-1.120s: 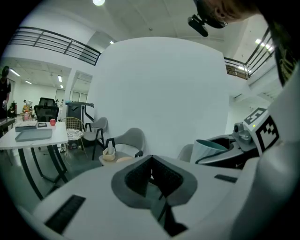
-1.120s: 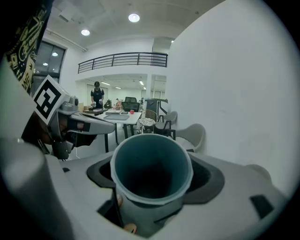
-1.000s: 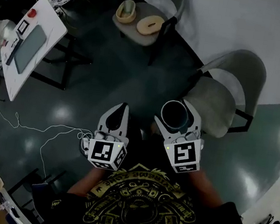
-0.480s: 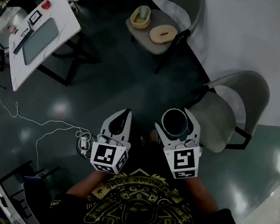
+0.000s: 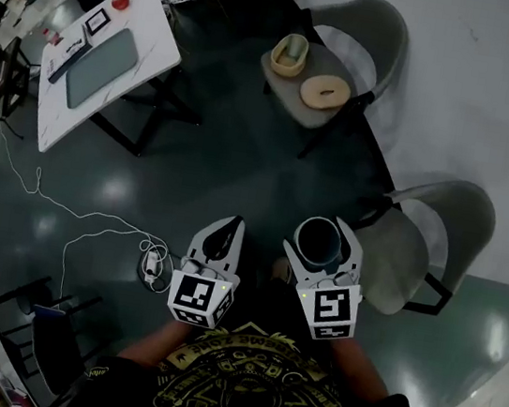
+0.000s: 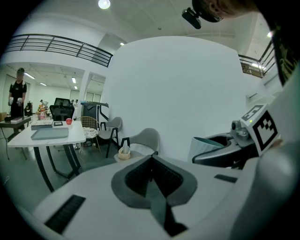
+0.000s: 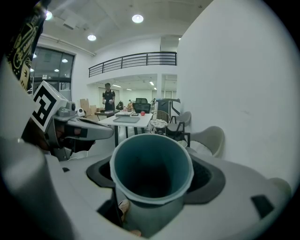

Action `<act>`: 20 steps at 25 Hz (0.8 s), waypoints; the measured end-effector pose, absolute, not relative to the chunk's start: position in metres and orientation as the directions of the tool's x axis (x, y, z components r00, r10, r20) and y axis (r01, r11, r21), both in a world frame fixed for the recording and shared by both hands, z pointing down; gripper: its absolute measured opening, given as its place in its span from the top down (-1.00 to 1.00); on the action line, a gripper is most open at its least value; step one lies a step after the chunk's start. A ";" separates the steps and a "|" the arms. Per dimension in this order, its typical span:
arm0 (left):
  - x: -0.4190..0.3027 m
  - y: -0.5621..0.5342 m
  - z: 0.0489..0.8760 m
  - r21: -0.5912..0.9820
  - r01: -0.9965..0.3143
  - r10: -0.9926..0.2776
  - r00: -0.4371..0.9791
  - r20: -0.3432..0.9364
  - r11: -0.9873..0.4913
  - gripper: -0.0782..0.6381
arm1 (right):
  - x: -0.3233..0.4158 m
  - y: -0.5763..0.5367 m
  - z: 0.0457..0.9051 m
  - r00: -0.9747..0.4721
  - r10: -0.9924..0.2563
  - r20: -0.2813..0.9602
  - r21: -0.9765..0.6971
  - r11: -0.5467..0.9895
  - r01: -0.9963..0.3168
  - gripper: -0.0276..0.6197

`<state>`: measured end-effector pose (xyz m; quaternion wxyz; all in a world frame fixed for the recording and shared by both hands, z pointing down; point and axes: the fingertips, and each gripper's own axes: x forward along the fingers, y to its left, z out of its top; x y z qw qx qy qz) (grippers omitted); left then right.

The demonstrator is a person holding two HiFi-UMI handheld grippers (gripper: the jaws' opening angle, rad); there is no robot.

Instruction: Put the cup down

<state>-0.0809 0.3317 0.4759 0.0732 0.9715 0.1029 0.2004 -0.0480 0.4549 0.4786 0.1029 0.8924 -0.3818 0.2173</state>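
A teal cup (image 5: 318, 239) with an open mouth and nothing inside sits between the jaws of my right gripper (image 5: 324, 245), which is shut on it. In the right gripper view the cup (image 7: 151, 169) fills the middle, upright and held above the floor. My left gripper (image 5: 221, 240) is beside it on the left, shut with nothing in it; its jaws meet in the left gripper view (image 6: 152, 174). From that view the cup (image 6: 205, 145) shows at the right.
A grey chair (image 5: 324, 66) ahead carries a small tan bowl (image 5: 289, 54) and a round wooden lid (image 5: 324, 92). A second grey chair (image 5: 436, 233) stands at the right. A white table (image 5: 106, 52) is far left. A white cable (image 5: 89, 230) lies on the floor.
The view has shifted so that the chairs and the table sit farther right and lower in the picture. Both grippers keep their places relative to each other, the cup still held.
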 end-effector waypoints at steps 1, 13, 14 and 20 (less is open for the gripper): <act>-0.080 0.328 0.476 0.183 0.163 0.222 0.900 0.376 -0.970 0.75 | -0.046 0.451 0.479 0.609 -0.642 0.467 0.016 -0.682 -0.731 -0.28; -0.056 0.282 0.465 0.189 0.125 0.186 0.918 0.350 -0.974 0.75 | -0.018 0.401 0.468 0.582 -0.669 0.462 0.039 -0.640 -0.767 -0.28; -0.052 0.279 0.463 0.192 0.126 0.187 0.920 0.344 -0.973 0.75 | -0.015 0.398 0.467 0.582 -0.668 0.464 0.044 -0.639 -0.768 -0.28; -0.034 0.258 0.457 0.212 0.125 0.188 0.930 0.314 -0.969 0.75 | -0.002 0.377 0.461 0.579 -0.665 0.472 0.064 -0.629 -0.775 -0.28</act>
